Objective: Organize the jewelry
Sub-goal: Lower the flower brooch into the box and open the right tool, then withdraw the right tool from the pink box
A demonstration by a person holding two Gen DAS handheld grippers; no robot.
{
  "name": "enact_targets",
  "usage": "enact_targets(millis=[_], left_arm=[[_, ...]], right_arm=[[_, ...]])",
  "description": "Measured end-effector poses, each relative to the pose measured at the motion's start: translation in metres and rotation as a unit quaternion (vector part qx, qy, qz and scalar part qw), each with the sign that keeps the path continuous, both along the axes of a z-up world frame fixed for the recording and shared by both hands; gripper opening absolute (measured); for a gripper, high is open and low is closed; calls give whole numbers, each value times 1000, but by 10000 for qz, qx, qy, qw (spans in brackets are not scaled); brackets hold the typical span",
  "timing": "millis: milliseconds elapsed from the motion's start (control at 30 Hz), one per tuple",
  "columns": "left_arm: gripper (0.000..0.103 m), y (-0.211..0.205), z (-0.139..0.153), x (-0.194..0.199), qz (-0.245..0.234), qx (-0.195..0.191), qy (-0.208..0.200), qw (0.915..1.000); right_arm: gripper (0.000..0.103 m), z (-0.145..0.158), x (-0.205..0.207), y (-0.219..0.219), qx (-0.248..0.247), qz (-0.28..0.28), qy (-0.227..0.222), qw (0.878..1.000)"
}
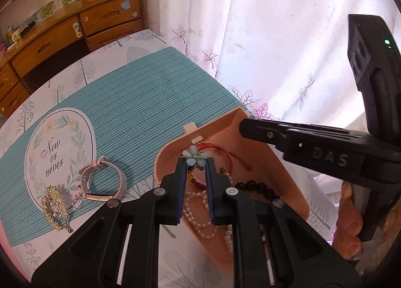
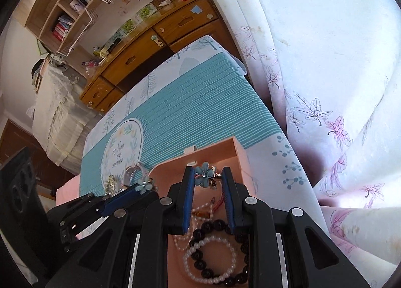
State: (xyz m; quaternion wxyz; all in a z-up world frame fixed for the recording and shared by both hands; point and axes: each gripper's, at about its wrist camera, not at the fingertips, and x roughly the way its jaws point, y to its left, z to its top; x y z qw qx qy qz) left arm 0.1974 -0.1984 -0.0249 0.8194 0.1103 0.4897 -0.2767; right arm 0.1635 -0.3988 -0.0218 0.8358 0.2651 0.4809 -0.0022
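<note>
- Where lettering can be read, raised letters "DAS" stand on the side of the right gripper (image 2: 208,174), and "Now or never" is printed in script inside a leafy oval (image 1: 54,155) on the teal striped cloth of the counter (image 1: 150,92).
- The left gripper (image 1: 196,164) has its fingers (image 1: 181,175) set narrow, pinching a blue flower (image 1: 195,157) right at their tips.
- That flower hangs over the far end of the open pink box (image 1: 288,175), just short of its white latch (image 1: 190,127).
- The right gripper's fingers (image 2: 189,182) are also narrow; a second blue flower (image 2: 204,175) with a metal clasp spans the gap at their tips and appears gripped.
- Below and between the left fingers, inside the box, lie a pearl strand (image 1: 198,202) and a red cord bracelet (image 1: 225,155); a dark bead bracelet (image 1: 258,187) lies right of them.
- Left of the left fingers, outside the box, a pale watch band (image 1: 105,180), a gold filigree brooch (image 1: 54,205) and a small silver piece (image 1: 77,200) rest on the cloth.
- The right gripper reaches in from the right, its tip at the box's far right corner.
- Beyond the fingers hang a leaf-print curtain (image 1: 275,37) and wooden drawers (image 1: 62,37).
</note>
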Motion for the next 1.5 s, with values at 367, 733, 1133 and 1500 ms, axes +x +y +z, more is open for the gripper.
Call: enact_targets(millis=[367, 733, 1133, 1500], left_arm=[[41, 16, 7, -5, 89, -112, 123, 9998], [54, 68, 28, -44, 639, -144, -213, 9976], [54, 157, 14, -102, 1895, -186, -183, 9815], [54, 232, -28, -137, 2852, 142, 136, 9583]], right_arm=[[37, 3, 6, 6, -100, -20, -141, 9998], [37, 20, -34, 24, -353, 249, -364, 9984], [37, 23, -81, 60, -580, 781, -436, 9943], [37, 13, -92, 125, -648, 1516, -406, 9855]])
